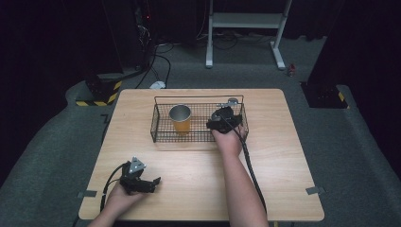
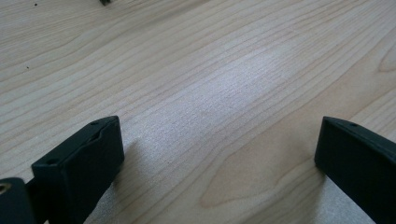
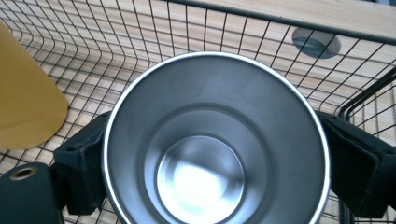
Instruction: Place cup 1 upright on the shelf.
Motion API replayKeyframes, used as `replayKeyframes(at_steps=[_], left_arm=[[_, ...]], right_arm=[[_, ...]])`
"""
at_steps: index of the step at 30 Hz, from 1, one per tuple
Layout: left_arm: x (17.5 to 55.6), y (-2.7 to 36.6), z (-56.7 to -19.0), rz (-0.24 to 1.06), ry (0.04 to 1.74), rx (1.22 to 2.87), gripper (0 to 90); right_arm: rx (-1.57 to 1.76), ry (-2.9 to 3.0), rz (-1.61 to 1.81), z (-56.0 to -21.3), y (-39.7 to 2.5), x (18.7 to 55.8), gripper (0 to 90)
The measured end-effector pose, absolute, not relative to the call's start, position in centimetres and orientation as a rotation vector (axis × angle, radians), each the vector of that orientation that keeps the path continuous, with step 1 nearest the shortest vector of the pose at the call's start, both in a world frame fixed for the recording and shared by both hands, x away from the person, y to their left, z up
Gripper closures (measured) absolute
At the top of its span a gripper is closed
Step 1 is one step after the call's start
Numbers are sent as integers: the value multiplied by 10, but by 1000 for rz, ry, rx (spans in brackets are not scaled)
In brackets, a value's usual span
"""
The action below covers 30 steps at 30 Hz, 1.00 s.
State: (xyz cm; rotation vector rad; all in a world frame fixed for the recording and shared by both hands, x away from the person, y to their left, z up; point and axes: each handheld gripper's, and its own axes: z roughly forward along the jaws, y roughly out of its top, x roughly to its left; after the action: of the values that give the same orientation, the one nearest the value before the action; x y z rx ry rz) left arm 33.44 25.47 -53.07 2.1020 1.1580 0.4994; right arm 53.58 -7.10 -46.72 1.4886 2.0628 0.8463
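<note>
A black wire basket (image 1: 154, 124) stands at the back middle of the wooden table (image 1: 283, 156). Inside it, on the left, a yellow cup with a steel lining (image 1: 180, 118) stands upright. My right gripper (image 1: 222, 120) reaches into the basket's right half. In the right gripper view its black jaws press both sides of a steel cup (image 3: 215, 140), mouth toward the camera; the right gripper (image 3: 215, 158) is shut on it, with the yellow cup (image 3: 23, 102) to the left. My left gripper (image 1: 153, 182) rests near the table's front left, and the left gripper (image 2: 219, 149) is open over bare wood.
A small grey round disc (image 1: 232, 100) sits on the table just behind the basket's far rim (image 3: 261, 23). Cables trail from both grippers toward the front edge. Beyond the table are a white stand (image 1: 246, 21) and floor cables.
</note>
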Motion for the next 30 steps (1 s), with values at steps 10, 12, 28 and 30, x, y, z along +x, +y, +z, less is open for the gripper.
replayKeyframes(at_steps=[10,12,28,30], left_arm=[[334,255,-531,501,1157,2109,18],[334,255,-531,503,1157,2107,19],[334,254,-531,496,1164,2100,20],[334,254,-531,494,1166,2098,20]], right_arm=[[1434,2005,927,-446,-76,527,88],[1433,1999,943,-444,-77,526,88],[1354,1970,1080,-424,-102,487,103],[1350,1970,1089,-426,-105,482,104]])
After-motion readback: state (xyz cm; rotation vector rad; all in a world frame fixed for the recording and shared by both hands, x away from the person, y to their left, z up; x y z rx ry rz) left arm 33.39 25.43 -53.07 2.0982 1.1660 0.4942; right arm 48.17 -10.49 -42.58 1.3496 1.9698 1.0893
